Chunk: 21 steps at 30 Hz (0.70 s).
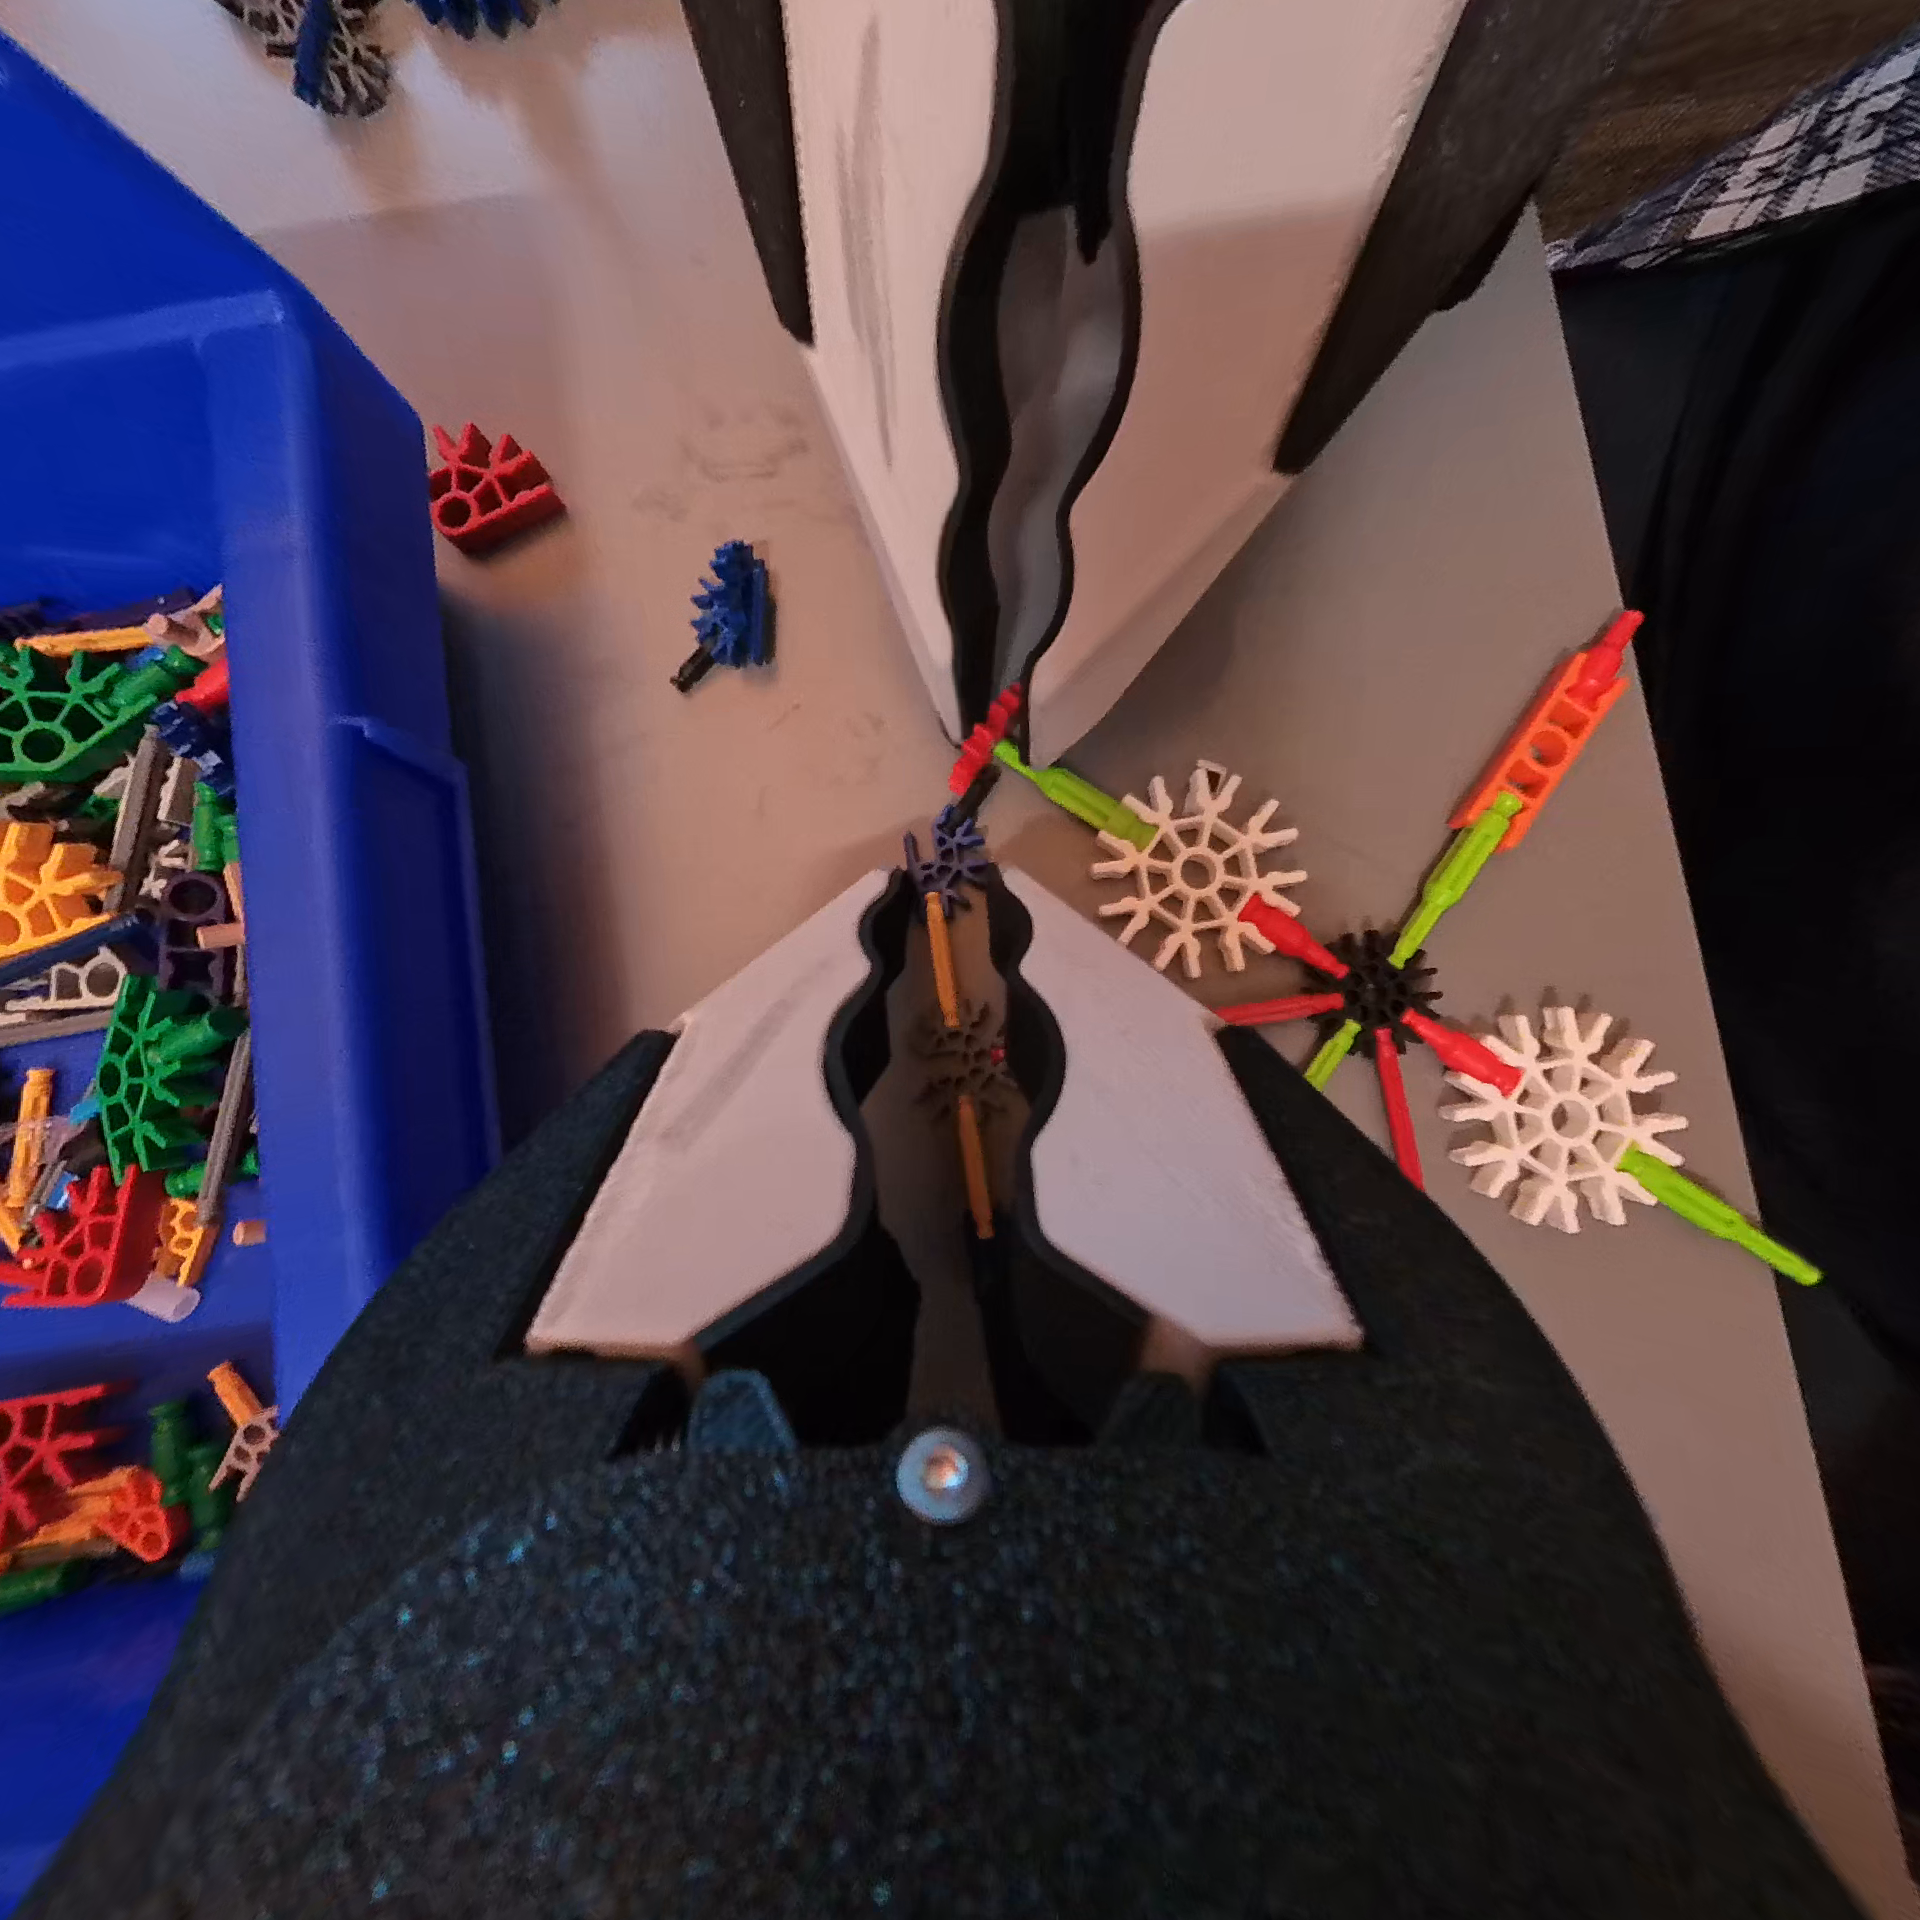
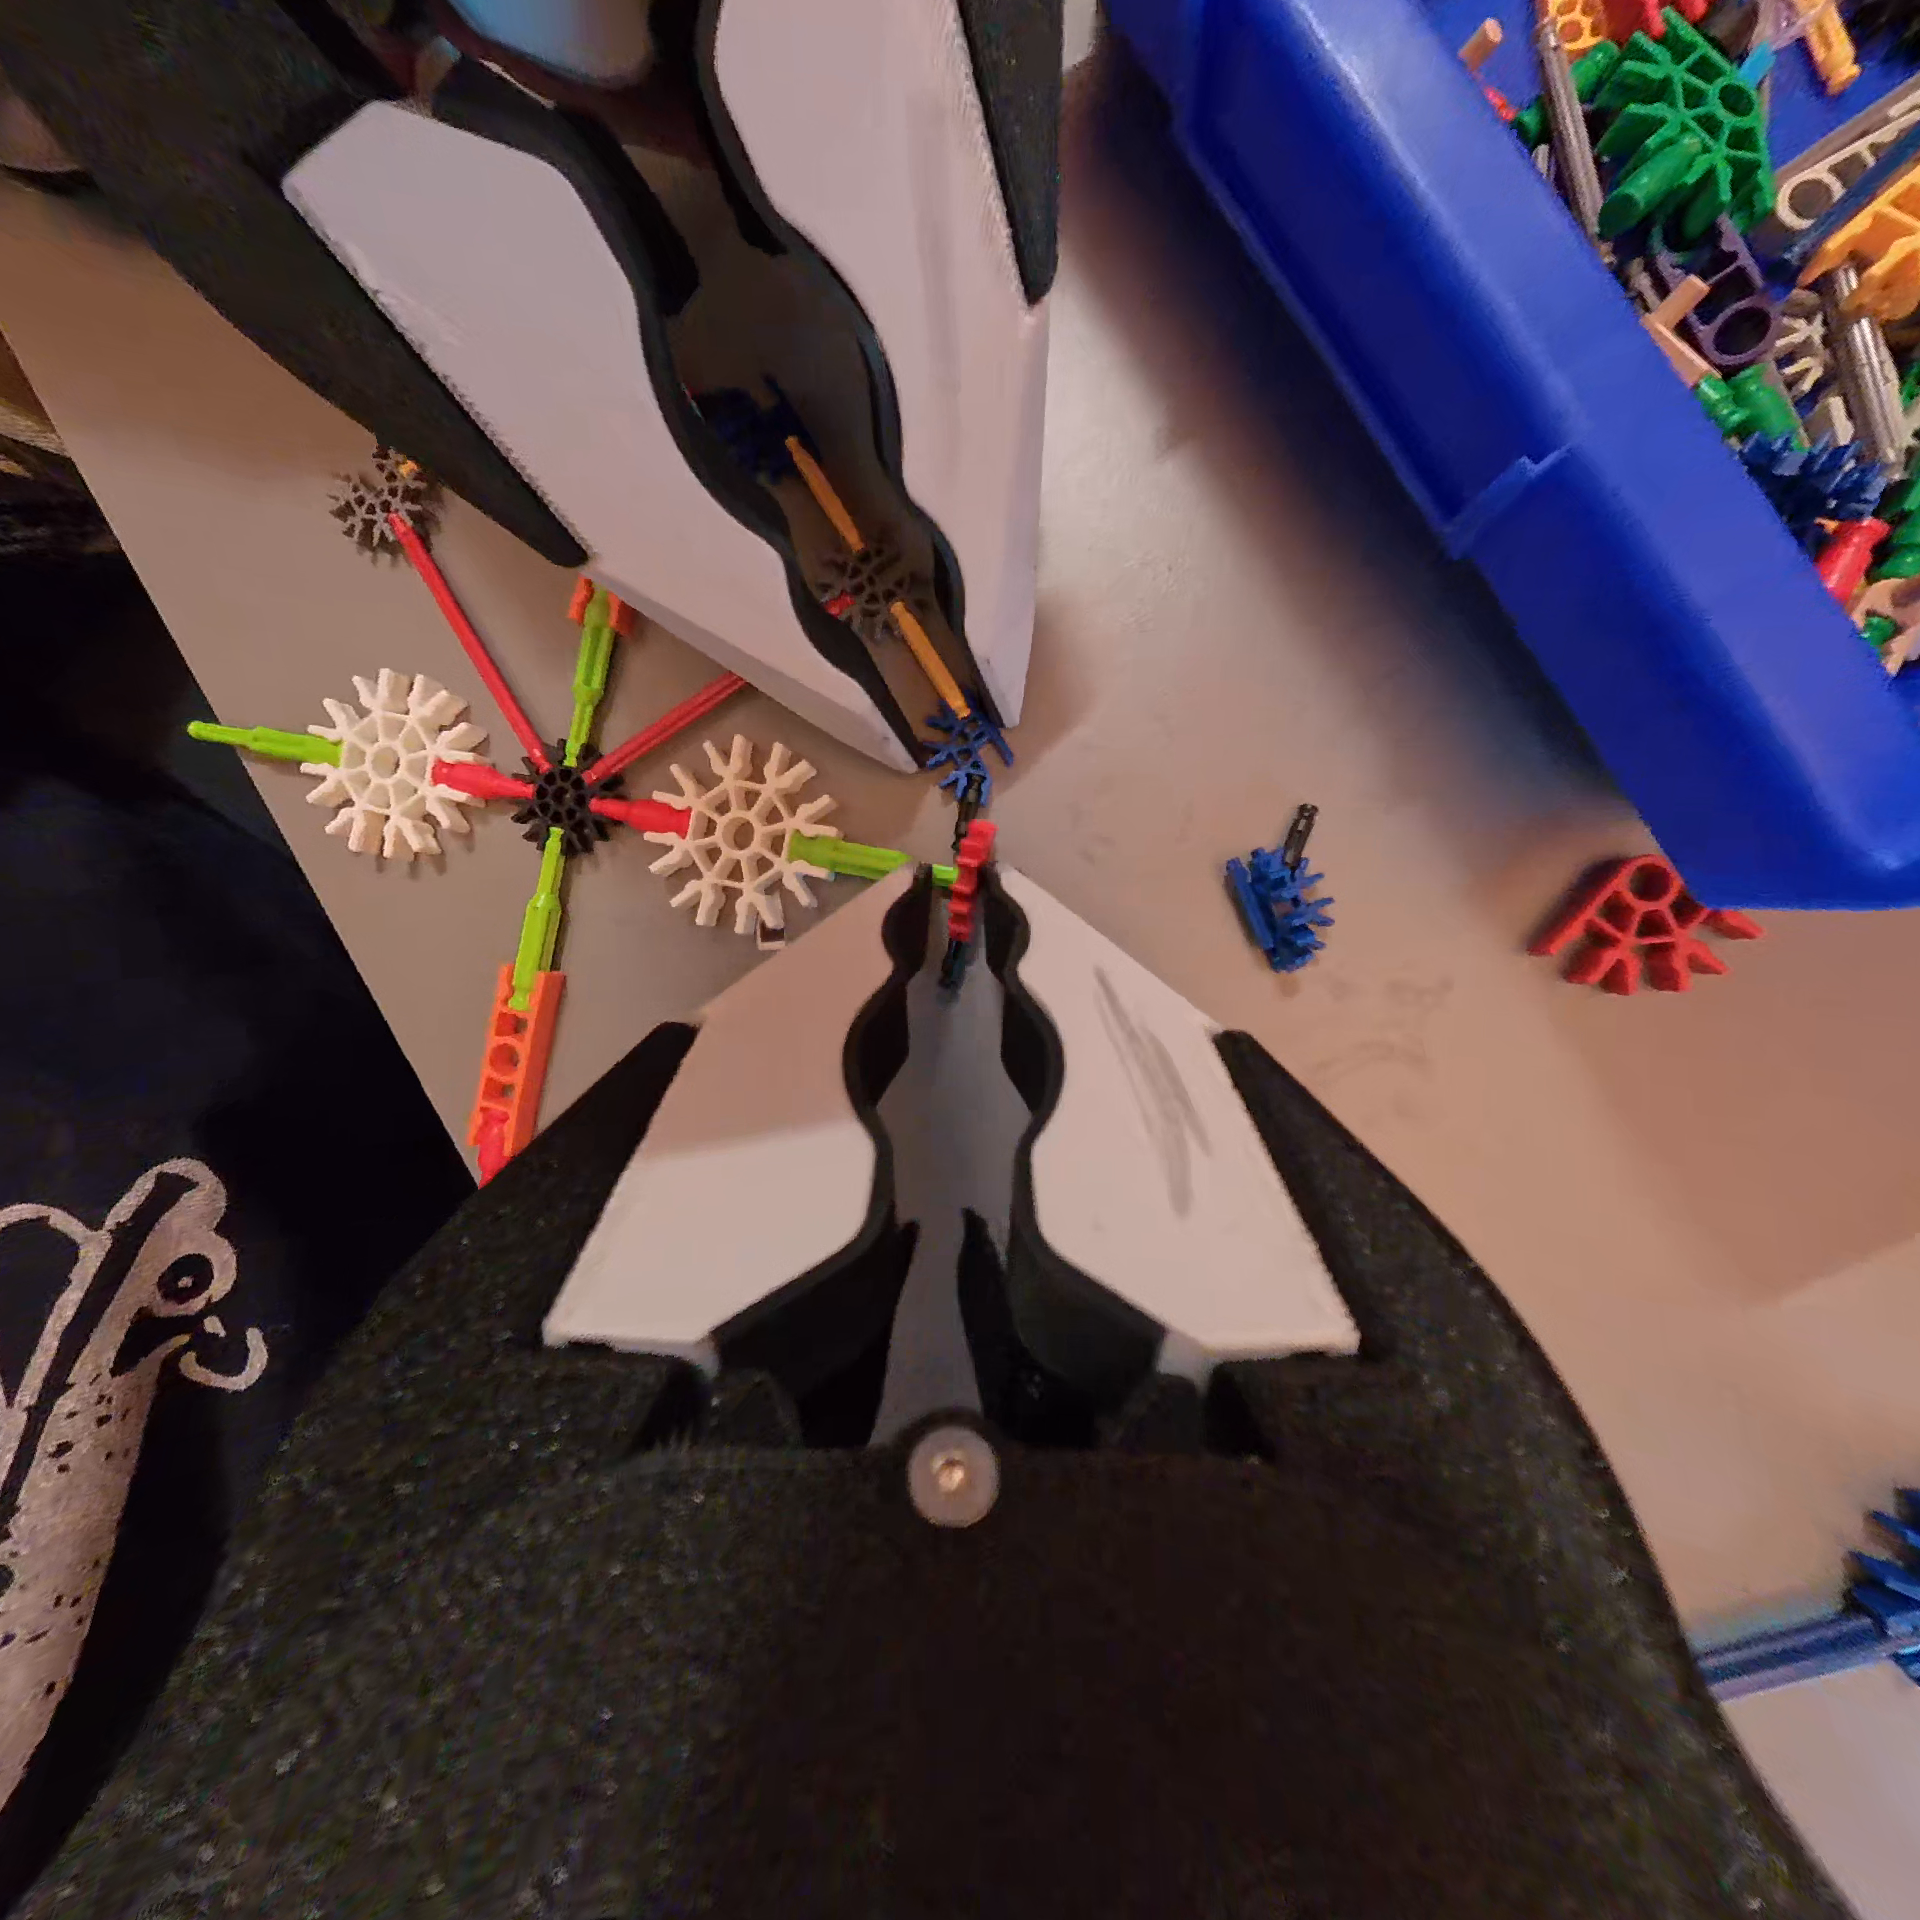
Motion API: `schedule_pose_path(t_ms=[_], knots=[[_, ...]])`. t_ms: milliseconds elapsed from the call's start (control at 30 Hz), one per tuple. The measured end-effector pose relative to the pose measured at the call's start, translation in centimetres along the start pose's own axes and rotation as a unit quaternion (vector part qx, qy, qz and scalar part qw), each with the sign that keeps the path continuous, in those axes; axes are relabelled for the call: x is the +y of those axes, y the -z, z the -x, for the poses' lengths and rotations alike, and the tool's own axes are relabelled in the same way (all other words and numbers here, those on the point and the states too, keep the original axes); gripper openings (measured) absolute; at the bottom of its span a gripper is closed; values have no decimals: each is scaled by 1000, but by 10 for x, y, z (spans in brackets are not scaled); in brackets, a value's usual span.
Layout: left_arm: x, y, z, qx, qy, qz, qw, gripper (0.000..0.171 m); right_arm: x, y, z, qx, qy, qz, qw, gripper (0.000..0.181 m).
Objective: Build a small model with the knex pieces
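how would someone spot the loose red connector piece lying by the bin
Start at the big blue bin full of mixed pieces. On the table right beside its corner lies the red connector, a flat fan-shaped piece with holes. The nearby blue connector is smaller, spiky, with a black stub.

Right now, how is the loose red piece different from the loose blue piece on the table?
The red piece is fan-shaped and chunky; the blue piece is a spiky little wheel. The red one lies right beside the blue bin; the blue one lies nearer the right gripper. Only the blue one has a short dark rod. Neither is held.
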<state>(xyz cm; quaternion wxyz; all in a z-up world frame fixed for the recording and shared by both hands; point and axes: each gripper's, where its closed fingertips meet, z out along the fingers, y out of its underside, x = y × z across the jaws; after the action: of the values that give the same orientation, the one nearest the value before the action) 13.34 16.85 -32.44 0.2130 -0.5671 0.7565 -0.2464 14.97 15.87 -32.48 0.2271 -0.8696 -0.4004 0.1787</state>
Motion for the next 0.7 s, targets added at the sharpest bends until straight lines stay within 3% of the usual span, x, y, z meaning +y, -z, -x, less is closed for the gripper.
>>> schedule_pose_path(t_ms=[700], knots=[[0, 0, 4, -24, -5, 6, 1000, 15, 1, 0, 0, -17, 7, -5, 1000, 6]])
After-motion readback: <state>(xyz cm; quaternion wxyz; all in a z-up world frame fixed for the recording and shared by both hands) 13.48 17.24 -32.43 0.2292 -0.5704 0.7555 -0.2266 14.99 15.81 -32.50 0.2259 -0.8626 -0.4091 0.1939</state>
